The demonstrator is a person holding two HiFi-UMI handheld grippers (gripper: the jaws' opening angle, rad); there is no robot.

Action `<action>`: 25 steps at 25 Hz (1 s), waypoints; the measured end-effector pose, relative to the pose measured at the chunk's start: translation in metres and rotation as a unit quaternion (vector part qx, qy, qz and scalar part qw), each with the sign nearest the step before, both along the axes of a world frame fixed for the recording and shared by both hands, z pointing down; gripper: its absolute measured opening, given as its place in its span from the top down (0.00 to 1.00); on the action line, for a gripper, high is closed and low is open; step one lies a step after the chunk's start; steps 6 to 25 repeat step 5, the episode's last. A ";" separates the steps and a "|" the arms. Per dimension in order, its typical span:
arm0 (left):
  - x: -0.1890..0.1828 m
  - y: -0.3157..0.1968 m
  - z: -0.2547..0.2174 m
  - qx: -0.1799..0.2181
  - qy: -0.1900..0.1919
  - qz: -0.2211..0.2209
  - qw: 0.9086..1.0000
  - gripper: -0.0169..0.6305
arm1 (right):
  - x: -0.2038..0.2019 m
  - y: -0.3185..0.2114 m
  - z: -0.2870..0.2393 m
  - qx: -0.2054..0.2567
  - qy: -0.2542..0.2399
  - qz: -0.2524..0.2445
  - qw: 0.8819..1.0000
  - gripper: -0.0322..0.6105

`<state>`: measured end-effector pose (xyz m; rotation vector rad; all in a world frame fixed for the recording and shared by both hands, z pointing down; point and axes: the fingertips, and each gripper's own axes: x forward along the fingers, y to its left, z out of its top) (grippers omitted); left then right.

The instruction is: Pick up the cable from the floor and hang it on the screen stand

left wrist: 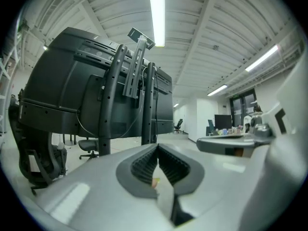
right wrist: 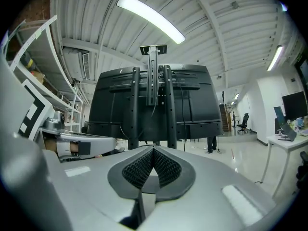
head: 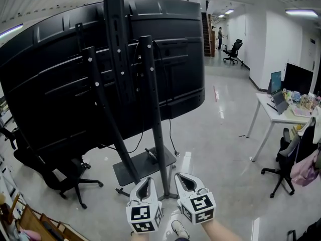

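Two grippers: the left gripper [head: 146, 181] and right gripper [head: 182, 176] sit side by side at 6 o'clock, both clenched shut on nothing.
Screen stand [head: 150, 109]: at 12 o'clock, carrying a black screen [head: 50, 84] seen from behind.
Cable [head: 169, 132]: thin and black, it drops from the screen's back to the floor beside the base plate [head: 130, 170].
Surroundings: an office chair [head: 50, 174] at 8 o'clock and a desk [head: 281, 115] at 3 o'clock.

Left gripper [head: 146, 184] and right gripper [head: 187, 179] held side by side, just apart, low before the person, both pointing forward. Jaws of each closed together, nothing between them. Right forearm [head: 221, 230] bare.
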<state>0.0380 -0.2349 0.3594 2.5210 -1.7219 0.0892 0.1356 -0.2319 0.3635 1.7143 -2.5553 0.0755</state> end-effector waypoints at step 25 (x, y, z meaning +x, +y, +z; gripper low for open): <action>-0.003 0.006 -0.004 0.004 0.003 -0.004 1.000 0.96 | -0.001 0.003 -0.004 0.004 -0.007 -0.003 1.000 0.95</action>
